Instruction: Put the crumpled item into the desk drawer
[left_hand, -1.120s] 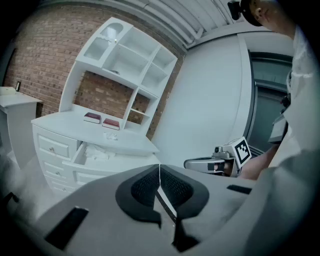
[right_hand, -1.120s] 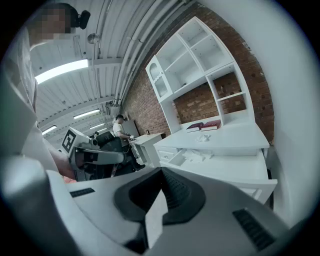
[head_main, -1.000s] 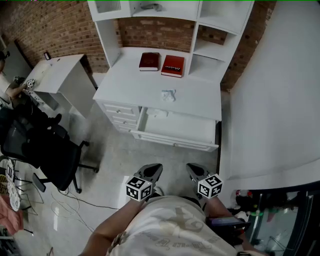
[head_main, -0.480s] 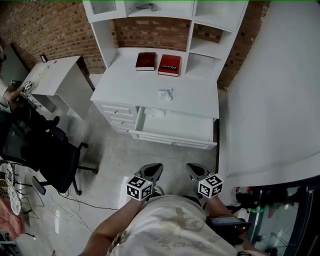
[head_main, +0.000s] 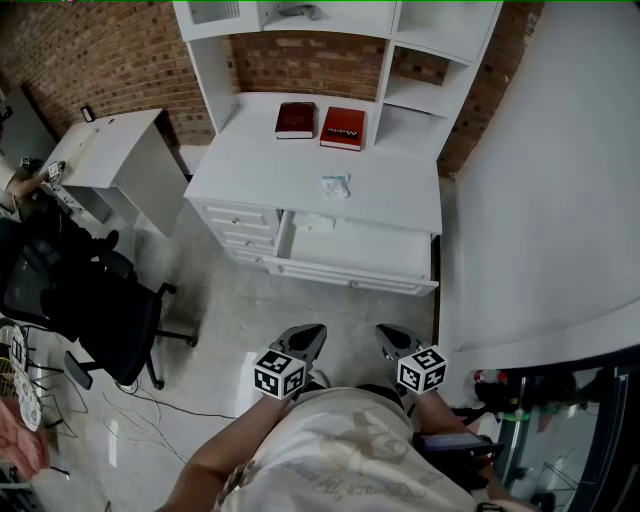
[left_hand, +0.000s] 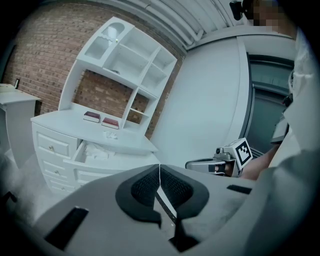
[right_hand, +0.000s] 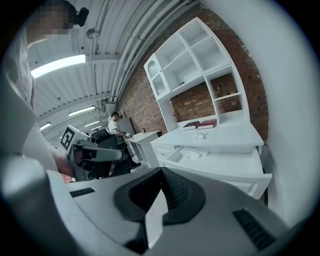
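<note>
Left gripper (head_main: 303, 337) and right gripper (head_main: 391, 338) are closed, empty (near the body); the drawer (head_main: 352, 252) stands open for the far crumpled item (head_main: 336, 185).

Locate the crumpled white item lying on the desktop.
In the head view, the crumpled white item lies mid-desktop, in front of the two red books and just behind the open drawer.

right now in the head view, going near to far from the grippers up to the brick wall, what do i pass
left gripper and right gripper, side by side → open drawer → crumpled item on the desktop → dark red book and red book, side by side → shelf unit
</note>
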